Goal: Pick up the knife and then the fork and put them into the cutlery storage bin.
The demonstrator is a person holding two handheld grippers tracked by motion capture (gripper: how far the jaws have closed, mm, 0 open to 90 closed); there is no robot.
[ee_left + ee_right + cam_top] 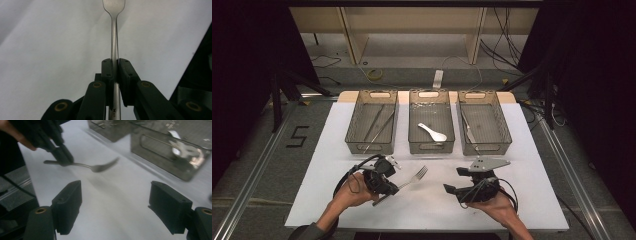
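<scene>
- Your left gripper point(398, 186) is clamped on the fork point(414, 177) handle, tines pointing away beyond its jaws.
- Your right gripper point(115, 202) has jaws wide apart, nothing between, the fork ahead of them.

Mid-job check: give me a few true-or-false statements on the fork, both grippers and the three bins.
1. The left gripper is shut on the fork. True.
2. The right gripper holds a spoon. False: its jaws stand open with nothing between them.
3. The white spoon lies in the middle bin. True.
4. The fork lies in the right bin. False: it is held above the white table.
</scene>
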